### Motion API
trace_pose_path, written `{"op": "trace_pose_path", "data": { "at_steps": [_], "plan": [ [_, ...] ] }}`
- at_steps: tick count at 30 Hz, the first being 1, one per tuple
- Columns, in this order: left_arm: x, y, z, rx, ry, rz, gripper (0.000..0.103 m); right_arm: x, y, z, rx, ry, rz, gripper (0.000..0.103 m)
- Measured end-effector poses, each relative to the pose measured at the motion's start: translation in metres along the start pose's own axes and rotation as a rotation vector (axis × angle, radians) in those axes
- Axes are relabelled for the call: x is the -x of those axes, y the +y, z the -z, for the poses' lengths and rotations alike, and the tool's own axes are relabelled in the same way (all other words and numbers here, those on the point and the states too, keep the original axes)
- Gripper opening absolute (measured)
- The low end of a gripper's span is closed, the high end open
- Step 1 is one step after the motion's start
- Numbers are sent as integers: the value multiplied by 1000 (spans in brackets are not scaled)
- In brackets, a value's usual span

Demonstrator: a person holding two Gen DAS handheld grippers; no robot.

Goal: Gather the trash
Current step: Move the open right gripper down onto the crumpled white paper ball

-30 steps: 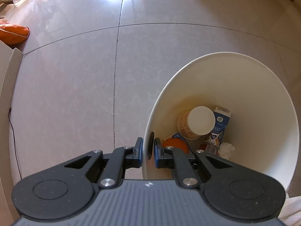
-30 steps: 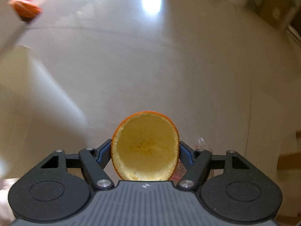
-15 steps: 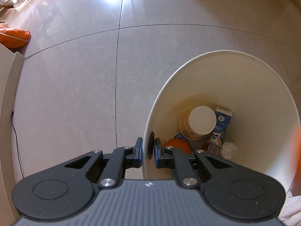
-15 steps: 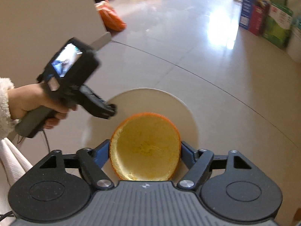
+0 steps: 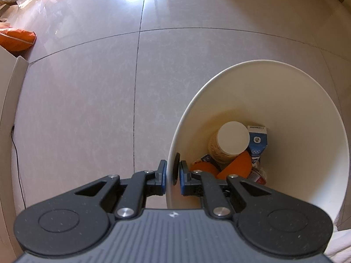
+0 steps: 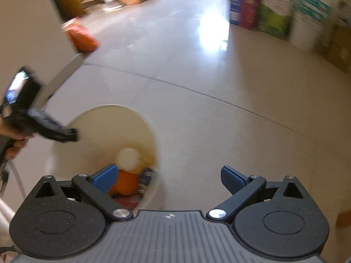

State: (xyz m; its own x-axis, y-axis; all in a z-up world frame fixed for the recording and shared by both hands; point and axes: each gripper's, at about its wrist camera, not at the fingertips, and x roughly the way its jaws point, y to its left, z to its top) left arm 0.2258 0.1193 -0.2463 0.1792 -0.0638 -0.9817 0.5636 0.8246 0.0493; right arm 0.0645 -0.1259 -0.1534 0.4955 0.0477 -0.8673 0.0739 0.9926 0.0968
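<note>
A white trash bin [image 5: 307, 100] stands on the tiled floor. My left gripper [image 5: 172, 172] is shut on its near rim. Inside lie a paper cup [image 5: 232, 141], a blue milk carton [image 5: 257, 144], an older orange peel [image 5: 203, 167] and a second orange peel half [image 5: 239, 164] against the cup. In the right wrist view my right gripper [image 6: 167, 176] is open and empty, beside the bin [image 6: 105, 118]. An orange peel [image 6: 127, 183] shows in the bin there. The left gripper [image 6: 65, 132] appears at the bin's rim, held by a hand [image 6: 13, 144].
An orange bag [image 5: 15, 39] lies on the floor at the far left, beside a beige cabinet edge [image 5: 8, 100]. Boxes [image 6: 272, 15] line the far right wall. A cable [image 5: 16, 153] runs along the floor on the left.
My right gripper opened and let go of the orange peel half, which now lies in the bin. The right gripper swung rightward. The left gripper kept its grip on the rim.
</note>
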Motion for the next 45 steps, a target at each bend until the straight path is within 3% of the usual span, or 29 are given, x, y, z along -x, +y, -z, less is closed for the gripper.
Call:
{"op": "trace_pose_path", "data": {
  "at_steps": [7, 19, 27, 31, 41, 45],
  "plan": [
    [-1, 5, -3, 2, 5, 10, 10, -36, -89, 46, -176, 40, 150, 102],
    [-3, 7, -3, 7, 8, 13, 10, -128, -212, 158, -505, 203, 280, 100],
    [-3, 9, -2, 18, 5, 20, 10, -181, -244, 209, -530, 308, 330, 96],
    [-3, 9, -1, 17, 5, 22, 10, -208, -254, 225, -550, 353, 342, 88],
    [-4, 11, -5, 24, 14, 22, 10, -237, -265, 239, -544, 378, 354, 84],
    [-3, 12, -5, 26, 15, 23, 10, -242, -269, 246, -549, 382, 346, 78]
  ]
}}
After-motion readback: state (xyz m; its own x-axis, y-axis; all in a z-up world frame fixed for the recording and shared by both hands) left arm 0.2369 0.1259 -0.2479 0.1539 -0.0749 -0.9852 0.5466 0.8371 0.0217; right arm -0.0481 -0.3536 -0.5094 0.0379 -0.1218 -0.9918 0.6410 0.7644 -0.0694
